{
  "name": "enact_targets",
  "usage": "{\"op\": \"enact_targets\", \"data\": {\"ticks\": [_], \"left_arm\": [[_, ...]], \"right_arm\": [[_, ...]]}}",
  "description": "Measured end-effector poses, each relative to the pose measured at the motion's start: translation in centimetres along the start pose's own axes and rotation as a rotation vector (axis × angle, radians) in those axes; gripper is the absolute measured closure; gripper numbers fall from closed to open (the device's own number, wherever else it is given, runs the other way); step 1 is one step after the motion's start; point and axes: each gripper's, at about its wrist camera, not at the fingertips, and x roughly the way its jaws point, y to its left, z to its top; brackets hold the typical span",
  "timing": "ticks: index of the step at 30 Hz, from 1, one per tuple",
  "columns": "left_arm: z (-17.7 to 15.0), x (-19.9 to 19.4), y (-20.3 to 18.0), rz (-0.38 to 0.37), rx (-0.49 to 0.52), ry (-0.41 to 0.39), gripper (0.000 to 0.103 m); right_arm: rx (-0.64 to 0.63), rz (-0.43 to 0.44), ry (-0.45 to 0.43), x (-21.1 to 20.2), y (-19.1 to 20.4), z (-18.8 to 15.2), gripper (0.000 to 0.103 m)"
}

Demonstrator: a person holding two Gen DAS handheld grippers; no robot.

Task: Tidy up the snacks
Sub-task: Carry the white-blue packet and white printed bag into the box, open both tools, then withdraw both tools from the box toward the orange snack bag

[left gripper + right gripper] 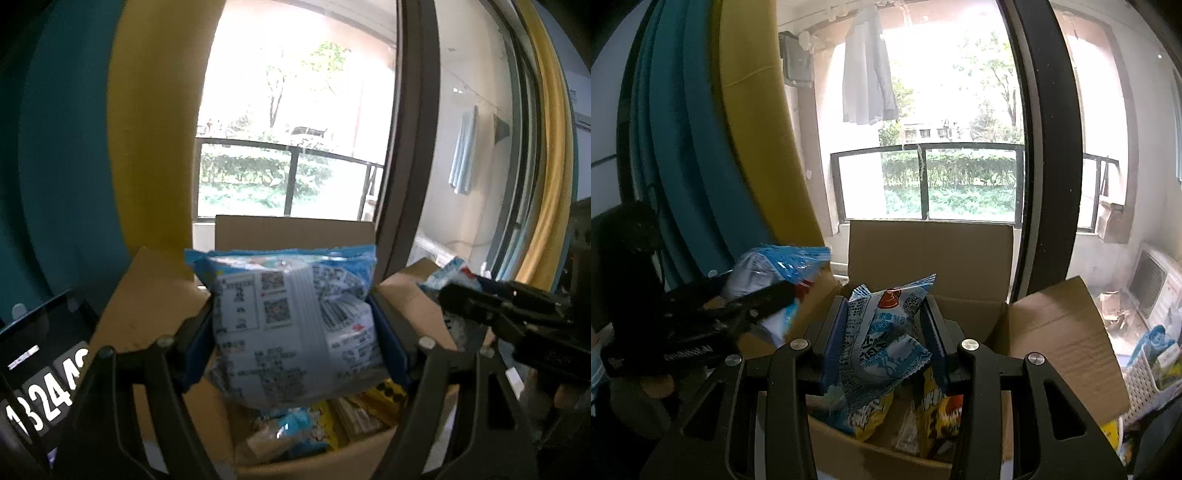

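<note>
Left wrist view: the left gripper (291, 332) has its 2 blue-padded fingers (388, 343) clamped on the sides of a large pale blue snack bag (291, 325), held above an open cardboard box (155, 306). The bag's printed back, with QR codes and a barcode, faces the camera. Below it, inside the box, lie more snack packets (295, 428) in blue and yellow wrappers. At the right, the right gripper (498, 314) shows side-on and dark, with a blue-and-white packet at its tip. At the near left a dark screen (40, 369) shows white digits. Behind the box stand a yellow curtain (159, 129) and a window (295, 129) with greenery outside.

Right wrist view: the right gripper (882, 332) has its fingers (834, 339) closed on a small blue-and-white snack packet (882, 332), crumpled between the pads, just above the same cardboard box (1052, 332). Yellow packets (934, 410) lie beneath in the box. At the left, the left gripper (738, 310) carries the large blue bag (775, 266). At the far right sits a white basket (1145, 373).
</note>
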Motion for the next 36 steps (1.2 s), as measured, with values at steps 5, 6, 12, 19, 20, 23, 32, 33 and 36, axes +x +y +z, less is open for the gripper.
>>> {"op": "enact_targets", "data": {"ticks": [5, 6, 12, 19, 20, 23, 32, 33, 36], "left_arm": [[-0.4, 3.0, 0.2, -0.008, 0.001, 0.061, 0.020], [-0.5, 3.3, 0.3, -0.002, 0.004, 0.070, 0.018], [0.1, 3.2, 1.6, 0.022, -0.033, 0.074, 0.009], [0.9, 1.2, 1.7, 0.025, -0.064, 0.035, 0.009], [0.8, 0.8, 1.6, 0.023, -0.065, 0.032, 0.009], [0.7, -0.4, 1.4, 0.014, -0.068, 0.025, 0.009], [0.3, -4.1, -0.3, -0.012, -0.055, 0.016, 0.009], [0.2, -4.5, -0.4, -0.015, -0.050, 0.014, 0.009], [0.1, -6.0, -1.1, -0.024, -0.041, 0.008, 0.009]], "right_arm": [[0.011, -0.008, 0.003, 2.1, -0.7, 0.6, 0.060], [0.016, -0.011, 0.005, 2.5, -0.9, 0.7, 0.060], [0.012, -0.042, -0.020, 3.1, -0.8, 0.9, 0.026], [0.006, -0.058, -0.009, 1.2, -0.5, 1.1, 0.026], [0.006, -0.061, -0.011, 0.8, -0.5, 1.1, 0.026], [0.004, -0.073, -0.021, -0.7, -0.2, 1.2, 0.026], [0.003, -0.091, -0.034, -4.8, 1.3, 1.1, 0.026], [0.004, -0.091, -0.035, -5.2, 1.4, 1.0, 0.026], [0.006, -0.091, -0.037, -6.4, 2.0, 0.7, 0.026]]}}
